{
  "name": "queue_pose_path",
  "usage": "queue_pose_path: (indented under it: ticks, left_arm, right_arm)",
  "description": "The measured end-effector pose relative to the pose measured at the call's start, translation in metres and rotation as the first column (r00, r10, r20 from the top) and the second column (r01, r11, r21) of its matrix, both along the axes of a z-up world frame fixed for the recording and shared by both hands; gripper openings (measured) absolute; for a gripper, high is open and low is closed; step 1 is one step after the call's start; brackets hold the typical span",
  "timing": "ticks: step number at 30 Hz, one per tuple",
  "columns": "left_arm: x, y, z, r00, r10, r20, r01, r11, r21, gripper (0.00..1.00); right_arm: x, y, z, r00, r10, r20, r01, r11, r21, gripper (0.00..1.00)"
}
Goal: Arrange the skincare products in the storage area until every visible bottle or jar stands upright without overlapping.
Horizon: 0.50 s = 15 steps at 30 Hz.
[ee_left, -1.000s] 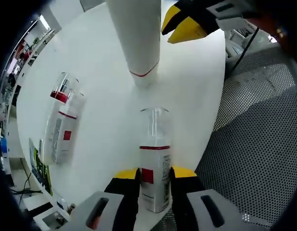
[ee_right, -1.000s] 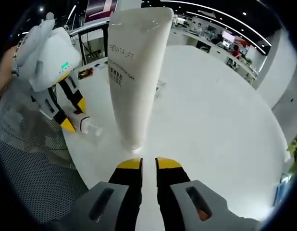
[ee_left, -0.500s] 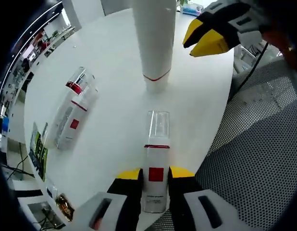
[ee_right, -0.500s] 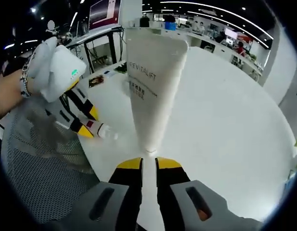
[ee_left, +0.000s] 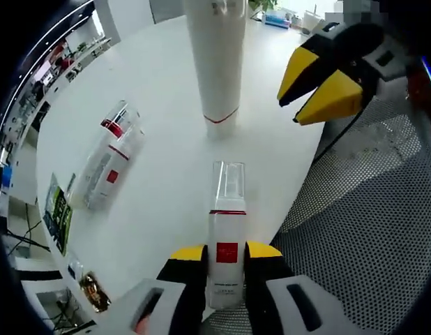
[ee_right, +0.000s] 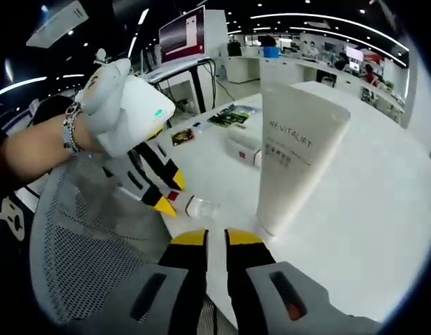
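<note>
A tall white tube (ee_left: 217,63) marked REVITALIFT (ee_right: 296,164) stands upright on its cap on the round white table (ee_left: 160,84). My left gripper (ee_left: 227,255) is shut on a white bottle with a clear cap and red band (ee_left: 227,237), near the table's edge. In the right gripper view the same left gripper (ee_right: 167,199) holds the white bottle (ee_right: 198,207) about level, cap toward the tube. Two more white bottles (ee_left: 107,164) lie side by side, touching. My right gripper (ee_right: 215,241) has its jaws close together with nothing between them, short of the tube.
A grey mesh chair (ee_left: 369,209) stands beside the table's edge. The lying bottles (ee_right: 243,150) and some leaflets (ee_right: 229,117) sit behind the tube. A person's gloved hand (ee_right: 125,105) holds the left gripper. My right gripper (ee_left: 320,80) hangs over the table's edge.
My right gripper has drawn back from the tube toward the table's edge; the tube stays standing alone. My left gripper keeps its hold on the bottle and has shifted slightly.
</note>
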State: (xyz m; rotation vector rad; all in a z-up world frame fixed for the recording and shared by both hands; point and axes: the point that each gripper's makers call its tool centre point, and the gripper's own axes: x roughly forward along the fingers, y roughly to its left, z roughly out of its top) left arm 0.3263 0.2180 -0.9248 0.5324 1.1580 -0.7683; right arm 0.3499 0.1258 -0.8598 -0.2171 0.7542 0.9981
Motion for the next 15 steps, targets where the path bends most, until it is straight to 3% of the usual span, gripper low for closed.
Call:
queue_pose_path:
  ticks: [2, 4, 6, 9, 15]
  left_arm:
    - [-0.001, -0.006, -0.002, 0.996, -0.077, 0.045, 0.078, 0.996, -0.03, 0.2]
    - [-0.009, -0.014, -0.003, 0.996, -0.074, 0.039, 0.079, 0.99, -0.118, 0.2]
    - [-0.008, -0.015, 0.003, 0.993, -0.098, 0.061, 0.105, 0.985, -0.14, 0.2]
    - [0.0, -0.022, 0.016, 0.996, -0.045, 0.083, 0.064, 0.967, -0.248, 0.2]
    - [0.004, -0.03, 0.033, 0.995, -0.01, 0.095, 0.043, 0.932, -0.36, 0.2]
  right_arm:
    - [-0.001, 0.001, -0.001, 1.0, 0.006, -0.008, -0.006, 1.0, 0.003, 0.09]
    - [-0.004, 0.001, -0.003, 1.0, 0.008, -0.023, -0.007, 1.0, 0.013, 0.09]
    - [-0.008, 0.0, -0.007, 0.998, 0.005, -0.056, -0.004, 1.0, 0.018, 0.09]
    - [-0.006, -0.003, -0.004, 0.998, -0.01, -0.062, 0.012, 0.999, 0.032, 0.12]
    - [-0.001, -0.005, 0.001, 0.994, -0.037, -0.102, 0.048, 0.993, 0.109, 0.14]
